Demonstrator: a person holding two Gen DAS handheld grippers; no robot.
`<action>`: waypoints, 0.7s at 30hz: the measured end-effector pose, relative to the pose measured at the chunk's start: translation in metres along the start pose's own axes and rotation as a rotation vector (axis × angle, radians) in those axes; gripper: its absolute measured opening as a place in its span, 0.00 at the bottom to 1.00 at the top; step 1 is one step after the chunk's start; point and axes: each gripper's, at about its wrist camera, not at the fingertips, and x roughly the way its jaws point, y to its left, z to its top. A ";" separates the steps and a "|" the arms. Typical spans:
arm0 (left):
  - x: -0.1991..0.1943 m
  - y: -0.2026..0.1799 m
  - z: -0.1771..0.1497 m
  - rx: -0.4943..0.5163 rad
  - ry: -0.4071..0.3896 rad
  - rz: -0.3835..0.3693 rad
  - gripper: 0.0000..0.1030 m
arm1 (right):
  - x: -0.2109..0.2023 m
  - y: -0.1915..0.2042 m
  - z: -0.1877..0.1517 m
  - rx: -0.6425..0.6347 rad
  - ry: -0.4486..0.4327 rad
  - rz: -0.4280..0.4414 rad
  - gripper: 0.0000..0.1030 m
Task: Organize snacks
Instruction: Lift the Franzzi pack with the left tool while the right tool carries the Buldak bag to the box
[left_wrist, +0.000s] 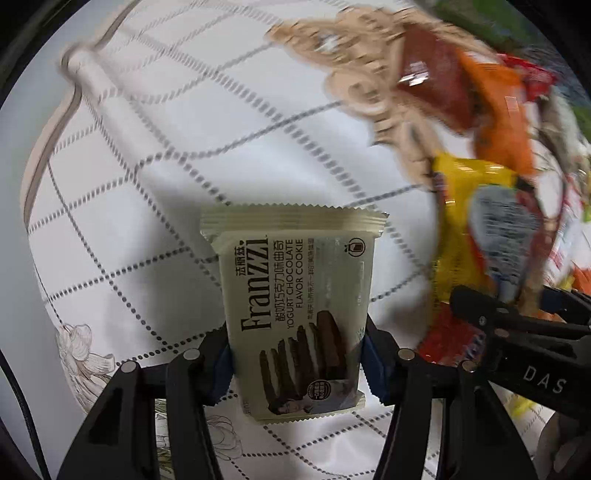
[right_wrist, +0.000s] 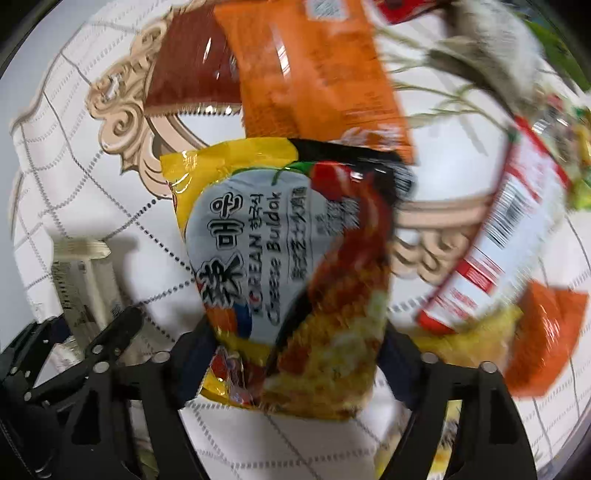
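My left gripper (left_wrist: 295, 354) is shut on a pale green Franzzi yogurt chocolate cookie pack (left_wrist: 295, 306), held upright above the white patterned tablecloth (left_wrist: 147, 184). My right gripper (right_wrist: 295, 354) is shut on a yellow Korean Buldak cheese snack bag (right_wrist: 288, 258), lifted over the cloth. The yellow bag (left_wrist: 476, 229) and the right gripper (left_wrist: 517, 325) also show at the right of the left wrist view. The cookie pack (right_wrist: 85, 284) and the left gripper (right_wrist: 77, 350) show at the lower left of the right wrist view.
An orange packet (right_wrist: 314, 74) and a dark red packet (right_wrist: 192, 66) lie on the cloth beyond the yellow bag. A white and red packet (right_wrist: 498, 229) and another orange packet (right_wrist: 546, 332) lie to the right. More snacks are blurred at the far right.
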 end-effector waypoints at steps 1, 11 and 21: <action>0.003 0.004 0.001 -0.018 0.014 -0.002 0.53 | 0.005 0.001 0.003 -0.003 0.007 -0.009 0.85; -0.048 -0.013 0.020 0.014 -0.049 0.033 0.53 | 0.005 0.011 -0.010 -0.068 -0.068 -0.016 0.84; -0.176 -0.068 0.045 0.104 -0.276 -0.060 0.53 | -0.038 -0.003 -0.036 -0.049 -0.259 0.094 0.84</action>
